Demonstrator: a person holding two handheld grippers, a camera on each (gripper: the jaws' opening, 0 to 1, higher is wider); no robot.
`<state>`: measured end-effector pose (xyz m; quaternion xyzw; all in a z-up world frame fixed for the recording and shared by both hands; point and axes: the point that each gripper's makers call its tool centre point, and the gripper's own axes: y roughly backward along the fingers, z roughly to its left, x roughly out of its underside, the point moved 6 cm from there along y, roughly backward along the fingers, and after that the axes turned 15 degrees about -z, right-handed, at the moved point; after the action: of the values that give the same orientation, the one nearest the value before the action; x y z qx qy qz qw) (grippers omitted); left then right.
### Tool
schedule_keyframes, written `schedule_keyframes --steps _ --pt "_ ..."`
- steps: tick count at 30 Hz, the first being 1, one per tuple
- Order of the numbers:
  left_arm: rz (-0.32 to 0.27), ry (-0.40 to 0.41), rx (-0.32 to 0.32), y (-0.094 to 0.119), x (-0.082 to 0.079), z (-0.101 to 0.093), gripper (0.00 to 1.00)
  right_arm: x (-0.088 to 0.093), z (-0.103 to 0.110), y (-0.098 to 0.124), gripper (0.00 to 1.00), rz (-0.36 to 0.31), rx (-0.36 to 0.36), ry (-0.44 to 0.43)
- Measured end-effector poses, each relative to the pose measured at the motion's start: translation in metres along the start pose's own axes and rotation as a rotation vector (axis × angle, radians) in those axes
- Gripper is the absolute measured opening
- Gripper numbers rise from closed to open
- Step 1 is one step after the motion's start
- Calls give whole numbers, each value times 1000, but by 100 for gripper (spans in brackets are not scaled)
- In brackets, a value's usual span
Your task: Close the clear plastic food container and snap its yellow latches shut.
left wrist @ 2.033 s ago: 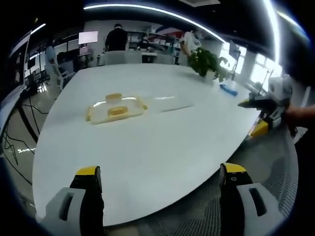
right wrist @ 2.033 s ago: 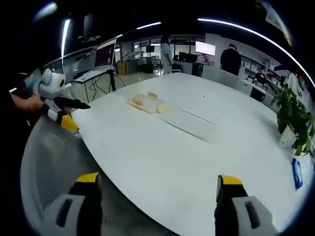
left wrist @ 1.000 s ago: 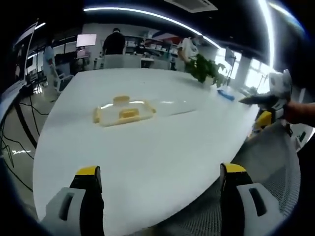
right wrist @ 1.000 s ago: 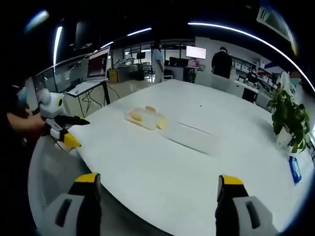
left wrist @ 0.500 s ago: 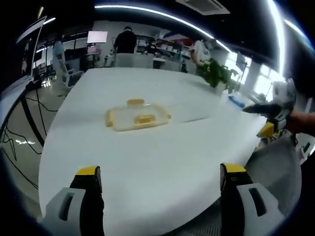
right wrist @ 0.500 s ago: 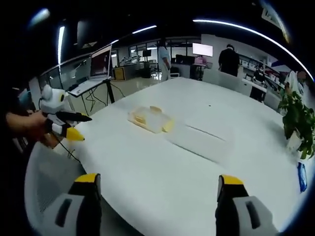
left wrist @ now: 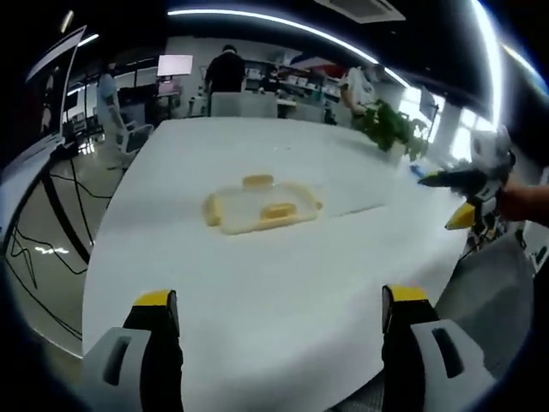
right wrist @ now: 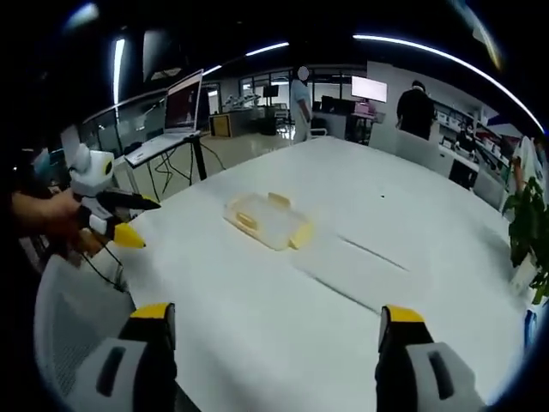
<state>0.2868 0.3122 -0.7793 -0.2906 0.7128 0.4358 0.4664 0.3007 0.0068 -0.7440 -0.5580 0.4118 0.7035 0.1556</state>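
- Over the last two seconds I have carried both tools in toward the bench [left wrist: 257, 283]; the clear container [left wrist: 262, 206] now sits larger and nearer the middle of the left gripper view than it did, and likewise in the right gripper view [right wrist: 268, 221].
- My left tool [left wrist: 279, 343] has its jaws wide apart and holds nothing; it hangs over the near edge of the bench, well short of the container.
- My right tool [right wrist: 273, 348] is also spread apart and empty, near its own edge of the bench. It shows at the right of the left gripper view [left wrist: 467, 193], gripped by my hand.
- The container lies flat on the white bench, well apart from both tools, with its yellow latches [right wrist: 300, 236] sticking outward, so I judge them not yet snapped.
- I cannot tell whether the lid is already seated on the base; it is too small and blurred.
- My reading: this is only the approach. No closing has begun, and both tools need to get much closer.
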Motion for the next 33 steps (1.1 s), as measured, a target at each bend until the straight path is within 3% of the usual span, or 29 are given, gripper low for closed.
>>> schedule_keyframes --steps 5,10,13,18,24,28,33 --pt "25 -7 19 -8 2 2 99 4 -5 -7 100 -2 8 -17" --pt "35 -2 12 -12 4 5 99 10 -7 -8 100 -4 14 0" --pt "42 1 -1 -12 5 6 99 17 -7 -10 100 11 -3 -34" --pt "66 -3 -1 -12 9 8 98 16 -4 -13 100 2 -31 10" --pt "91 -67 10 -12 3 14 97 18 -2 -26 100 -16 -60 19" --pt "113 -79 12 -10 -2 21 98 22 -1 -36 100 42 -92 41" --pt "133 -128 29 -18 -3 27 99 14 -9 -43 100 7 -99 33"
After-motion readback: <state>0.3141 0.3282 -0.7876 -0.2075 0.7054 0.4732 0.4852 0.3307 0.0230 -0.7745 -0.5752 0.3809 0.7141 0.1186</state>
